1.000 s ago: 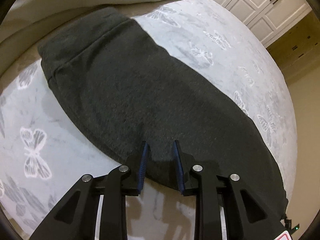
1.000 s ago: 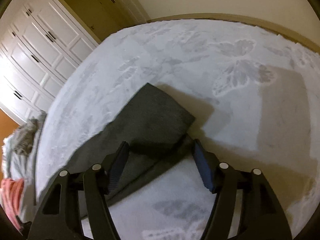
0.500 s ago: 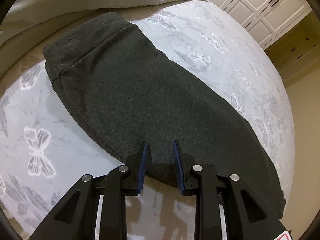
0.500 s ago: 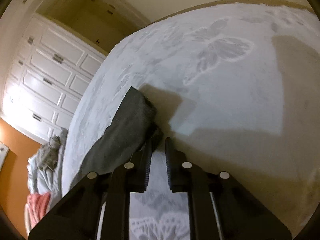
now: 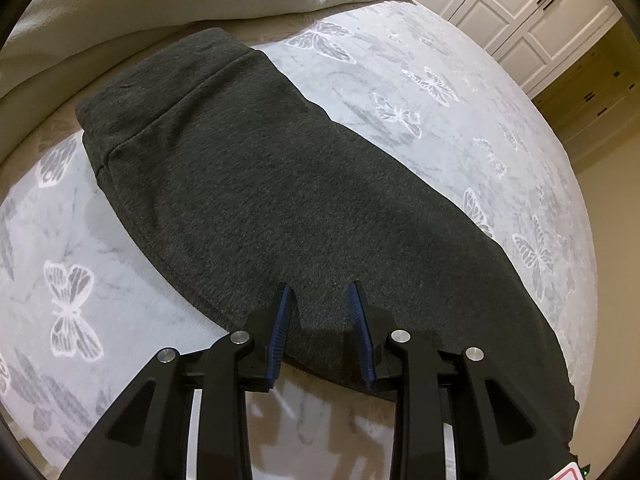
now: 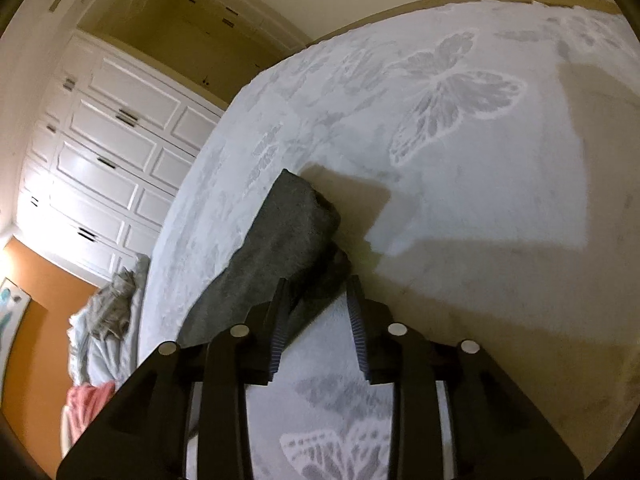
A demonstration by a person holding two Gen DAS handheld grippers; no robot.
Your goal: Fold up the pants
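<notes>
Dark grey pants (image 5: 280, 184) lie folded lengthwise on the pale butterfly bedspread (image 5: 460, 92), waistband at the upper left. My left gripper (image 5: 320, 300) hovers over the pants' near edge, jaws partly open with nothing between the pads. In the right wrist view the leg end of the pants (image 6: 288, 232) is lifted off the bedspread (image 6: 480, 184). My right gripper (image 6: 316, 286) has a fold of that fabric between its narrowly spread fingers; the left pad touches the cloth.
A beige duvet (image 5: 140, 4) is bunched beyond the waistband. White cupboard doors (image 5: 520, 4) stand behind the bed. Crumpled clothes (image 6: 108, 308) lie at the bed's far left in the right wrist view.
My right gripper closed from wide open onto the pant leg end and lifted it, then spread slightly. The left gripper stayed over the near edge while the view shifted a little.
</notes>
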